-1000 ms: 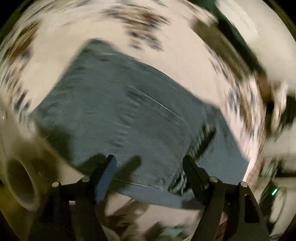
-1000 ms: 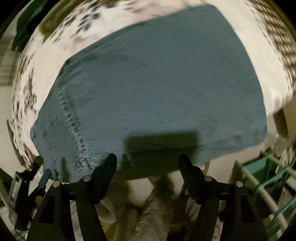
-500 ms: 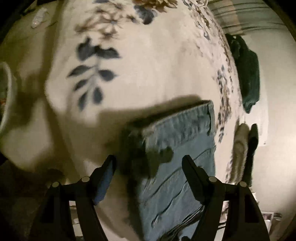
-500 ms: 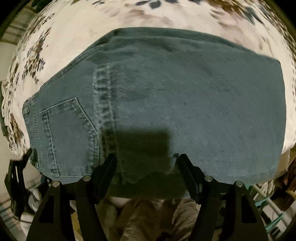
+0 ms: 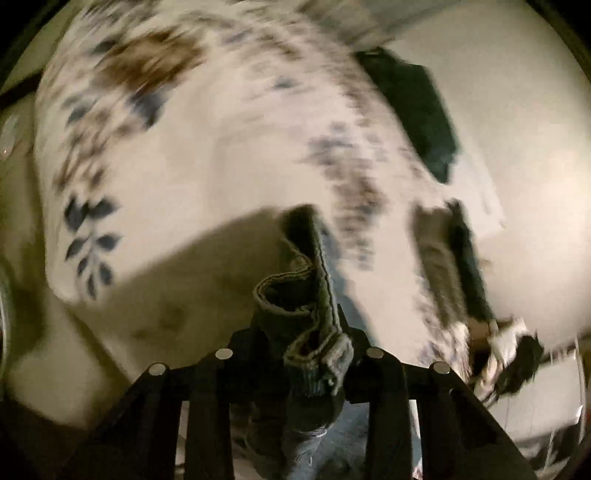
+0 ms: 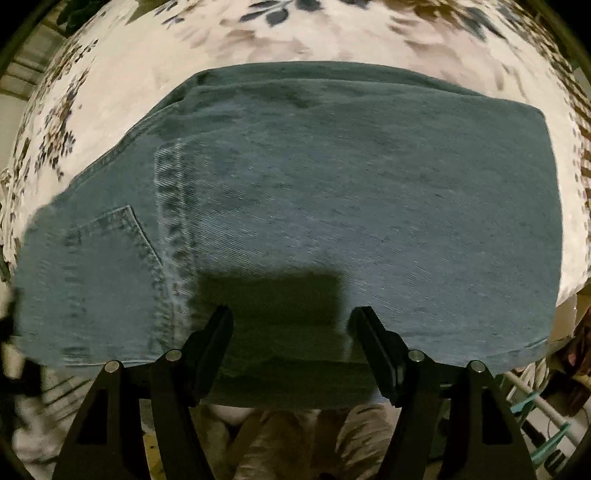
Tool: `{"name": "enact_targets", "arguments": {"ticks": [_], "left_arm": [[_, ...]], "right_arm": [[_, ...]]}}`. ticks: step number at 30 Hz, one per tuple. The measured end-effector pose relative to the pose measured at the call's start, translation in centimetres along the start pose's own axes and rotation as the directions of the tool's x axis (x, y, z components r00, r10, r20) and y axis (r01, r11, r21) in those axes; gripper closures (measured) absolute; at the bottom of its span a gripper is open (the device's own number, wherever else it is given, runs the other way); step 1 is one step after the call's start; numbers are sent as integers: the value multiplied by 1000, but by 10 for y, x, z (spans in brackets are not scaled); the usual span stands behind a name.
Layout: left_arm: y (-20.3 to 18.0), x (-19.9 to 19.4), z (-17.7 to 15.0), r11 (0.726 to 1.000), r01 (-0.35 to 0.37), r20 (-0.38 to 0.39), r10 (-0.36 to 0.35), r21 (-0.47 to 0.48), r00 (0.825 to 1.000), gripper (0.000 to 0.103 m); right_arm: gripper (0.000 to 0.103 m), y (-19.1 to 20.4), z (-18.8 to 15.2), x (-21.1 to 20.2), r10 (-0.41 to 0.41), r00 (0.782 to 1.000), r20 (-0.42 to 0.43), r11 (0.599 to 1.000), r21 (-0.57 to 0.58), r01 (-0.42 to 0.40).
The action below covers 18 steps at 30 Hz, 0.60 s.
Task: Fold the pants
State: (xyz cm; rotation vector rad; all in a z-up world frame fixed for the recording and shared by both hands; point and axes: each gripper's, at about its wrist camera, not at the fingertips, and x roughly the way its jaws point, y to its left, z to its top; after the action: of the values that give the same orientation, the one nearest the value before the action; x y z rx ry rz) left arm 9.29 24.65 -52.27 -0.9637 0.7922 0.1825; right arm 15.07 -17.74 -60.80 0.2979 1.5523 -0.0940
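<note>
Blue denim pants (image 6: 332, 206) lie folded flat on a white floral bedspread (image 6: 332, 33), with a back pocket (image 6: 107, 258) at the left. My right gripper (image 6: 291, 317) is open, its fingers hovering over the near edge of the pants. In the left wrist view, my left gripper (image 5: 306, 332) is shut on a bunched corner of the pants' waistband (image 5: 306, 295), lifted off the bedspread (image 5: 221, 147). The cloth hangs down between the fingers.
A dark green garment (image 5: 421, 114) lies at the far side of the bed. A dark striped item (image 5: 454, 266) lies at the bed's right edge. A teal and white rack (image 6: 543, 417) stands at lower right beside the bed.
My left gripper has shut on the waistband corner and lifted it; half a second ago it was open above that corner. My right gripper came slightly closer to the pants.
</note>
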Motion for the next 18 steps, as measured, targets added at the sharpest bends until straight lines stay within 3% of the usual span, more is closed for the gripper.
{"name": "enact_targets", "arguments": {"ticks": [5, 7, 10, 14, 18], "left_arm": [[-96, -23, -34, 973, 105, -55, -95, 204, 994, 75], [-134, -19, -58, 950, 126, -111, -98, 286, 989, 75], [-195, -3, -113, 892, 168, -216, -82, 420, 973, 75], [-238, 34, -182, 840, 194, -327, -20, 506, 945, 77], [-248, 83, -248, 782, 156, -383, 113, 603, 917, 77]], "right_arm": [[32, -33, -19, -8, 15, 1000, 18, 999, 43, -16], [32, -54, -25, -13, 27, 999, 25, 996, 85, -29], [32, -94, -31, -19, 48, 999, 25, 986, 158, -51], [32, -143, -37, -36, 48, 997, 55, 974, 219, -59], [32, -203, -42, -54, 64, 995, 75, 963, 256, -81]]}}
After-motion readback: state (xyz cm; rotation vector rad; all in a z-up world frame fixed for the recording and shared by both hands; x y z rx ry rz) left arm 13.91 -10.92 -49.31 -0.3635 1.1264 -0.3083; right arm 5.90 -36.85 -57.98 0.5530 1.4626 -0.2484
